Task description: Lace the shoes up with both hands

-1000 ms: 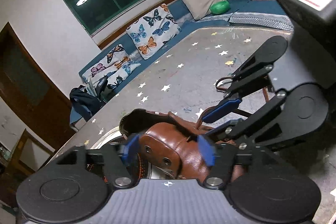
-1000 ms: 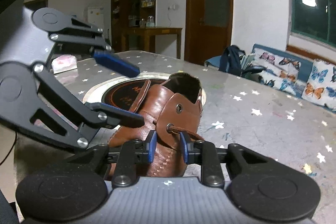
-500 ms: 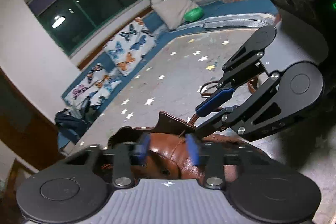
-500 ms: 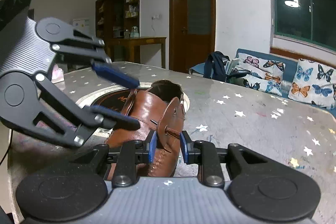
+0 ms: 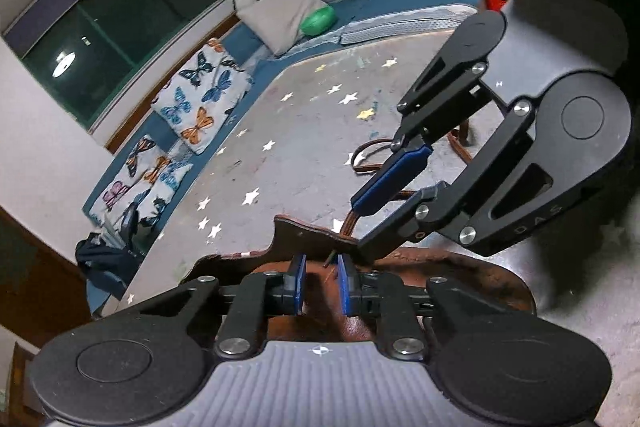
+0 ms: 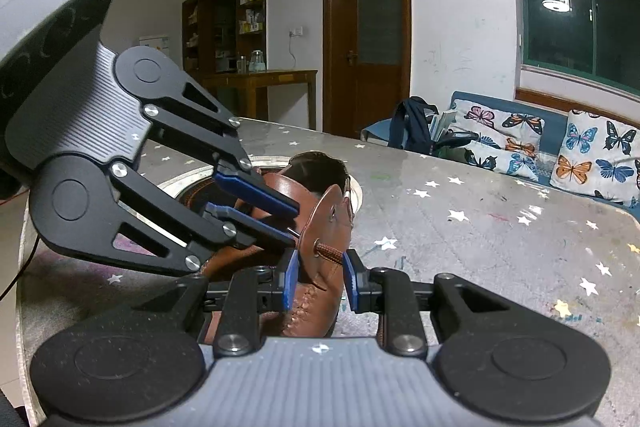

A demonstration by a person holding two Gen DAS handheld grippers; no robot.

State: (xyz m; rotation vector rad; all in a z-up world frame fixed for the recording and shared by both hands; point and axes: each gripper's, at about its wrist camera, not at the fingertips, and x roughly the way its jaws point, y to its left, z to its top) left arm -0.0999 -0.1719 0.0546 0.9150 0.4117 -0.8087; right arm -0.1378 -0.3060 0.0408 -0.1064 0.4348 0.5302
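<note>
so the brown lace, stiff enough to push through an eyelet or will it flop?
Probably floppy along its length: the lace lies in loose curls on the table. Its woven stub at the eyelet flap looks short enough to hold straight. The flap stands thin on edge, so it may bend away when pushed.

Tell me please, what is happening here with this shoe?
A person is lacing a brown shoe on a star-dotted table, with a claw in each hand. The right claw straddles the eyelet flap, where the lace comes out of a hole. The left claw sits over the shoe's opening, its jaws narrowly apart around the lace tip. The rest of the lace trails on the table.
</note>
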